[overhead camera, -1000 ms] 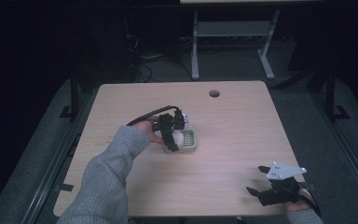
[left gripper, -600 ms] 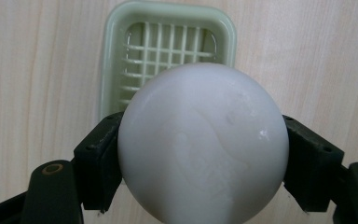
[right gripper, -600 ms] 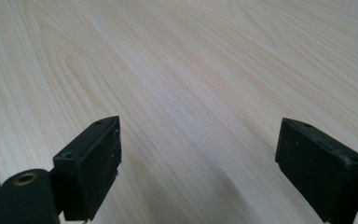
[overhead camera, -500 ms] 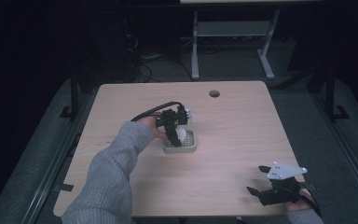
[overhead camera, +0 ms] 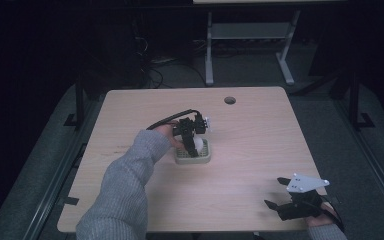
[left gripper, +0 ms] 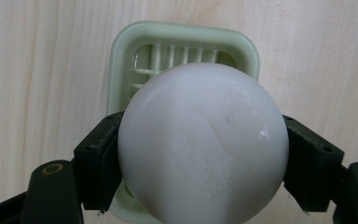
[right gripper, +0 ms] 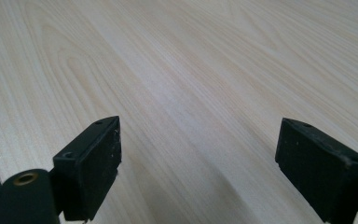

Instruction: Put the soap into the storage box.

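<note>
White soap bar [left gripper: 203,144], smooth and rounded, clamped between the two black jaws of the left gripper [left gripper: 203,163], one jaw pressed to each side. Held directly above a pale green slatted soap dish [left gripper: 121,60], near the centre of the left gripper view, with the dish's upper rim and ribs showing behind the bar. Looks lined up over the dish, probably so the bar can settle onto the ribs or lift straight off them; whether bar and ribs touch, hard to tell. Seen from the high view, left gripper [overhead camera: 192,145] just left of centre, over the dish [overhead camera: 206,159] on a light wooden table [overhead camera: 260,140], grey sleeve reaching in from the lower left. Right gripper [overhead camera: 286,197] resting low at the lower right of the frame, well apart from the dish, jaws spread wide with nothing between them, likely parked while the other hand works. Faint raised marks on the soap, not readable. No other label or writing visible.
</note>
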The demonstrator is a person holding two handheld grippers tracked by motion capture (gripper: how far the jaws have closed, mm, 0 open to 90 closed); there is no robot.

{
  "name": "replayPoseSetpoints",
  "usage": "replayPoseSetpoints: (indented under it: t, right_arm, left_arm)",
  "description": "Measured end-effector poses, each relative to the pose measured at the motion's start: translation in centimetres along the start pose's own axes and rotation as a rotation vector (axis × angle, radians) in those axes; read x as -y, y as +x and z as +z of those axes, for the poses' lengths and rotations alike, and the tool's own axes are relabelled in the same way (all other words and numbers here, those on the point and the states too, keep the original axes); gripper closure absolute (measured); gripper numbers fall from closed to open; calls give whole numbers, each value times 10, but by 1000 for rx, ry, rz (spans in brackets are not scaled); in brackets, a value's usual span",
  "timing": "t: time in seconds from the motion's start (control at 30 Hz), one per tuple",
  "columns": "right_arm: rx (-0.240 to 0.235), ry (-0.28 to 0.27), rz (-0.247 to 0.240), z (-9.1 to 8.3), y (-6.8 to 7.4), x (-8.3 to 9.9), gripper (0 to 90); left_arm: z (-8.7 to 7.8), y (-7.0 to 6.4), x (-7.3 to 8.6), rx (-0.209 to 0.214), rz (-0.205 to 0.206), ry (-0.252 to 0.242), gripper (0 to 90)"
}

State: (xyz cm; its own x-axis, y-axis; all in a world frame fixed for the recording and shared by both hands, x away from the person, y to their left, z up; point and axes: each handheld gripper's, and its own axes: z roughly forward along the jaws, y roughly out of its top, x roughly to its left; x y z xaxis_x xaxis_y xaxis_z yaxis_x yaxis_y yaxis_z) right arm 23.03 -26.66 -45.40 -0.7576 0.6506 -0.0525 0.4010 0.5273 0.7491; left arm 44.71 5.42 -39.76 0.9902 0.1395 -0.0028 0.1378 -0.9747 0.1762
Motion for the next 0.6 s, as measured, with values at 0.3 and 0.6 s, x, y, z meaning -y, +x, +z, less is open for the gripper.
replayPoseSetpoints:
  t: [0.3,0.6]
  right_arm:
    - [3,1,0,0,0,0,138]
    - [5,-1,-10,0,0,0,138]
  left_arm:
    - [6,4,1,13,-17,17,238]
    - [10,7,-1,12,-17,20,237]
